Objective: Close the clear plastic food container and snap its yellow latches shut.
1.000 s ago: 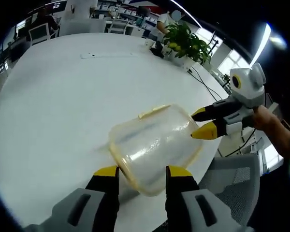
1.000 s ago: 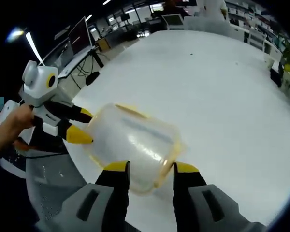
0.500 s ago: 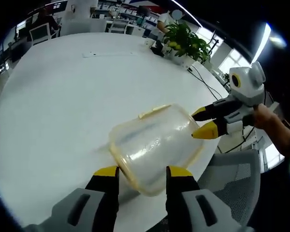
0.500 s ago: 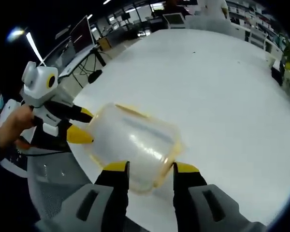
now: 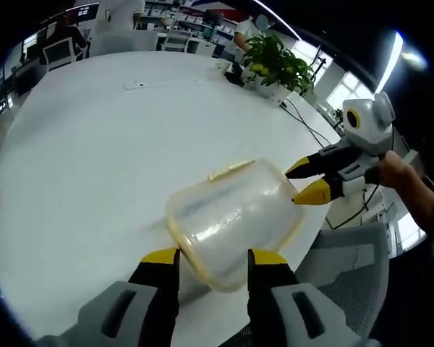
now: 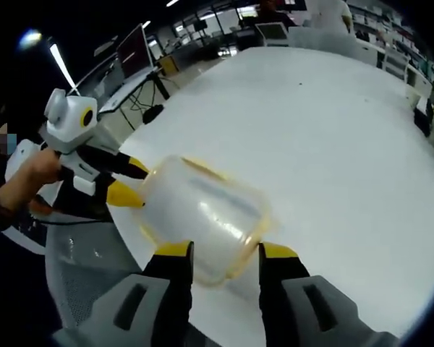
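The clear plastic container (image 5: 228, 217) with a yellow rim lies tilted near the white table's edge, its lid on. One yellow latch (image 5: 229, 169) shows along its far side. My left gripper (image 5: 213, 257) holds the near end of the container between its yellow-tipped jaws. From the right, my right gripper (image 5: 306, 181) meets the opposite end, held by a hand (image 5: 409, 184). In the right gripper view the container (image 6: 202, 217) sits between the right gripper (image 6: 224, 251) jaws, and the left gripper (image 6: 132, 181) touches its far end. Whether the end latches are snapped is hidden.
The round white table (image 5: 94, 137) stretches away behind the container. A potted plant (image 5: 275, 65) stands at its far side. A grey chair (image 5: 347, 267) sits just past the near table edge, also seen as the chair (image 6: 79, 282) in the right gripper view. Office desks fill the background.
Both views have shifted slightly with the hands. The container stays held between the two grippers, and the jaws keep the same spread.
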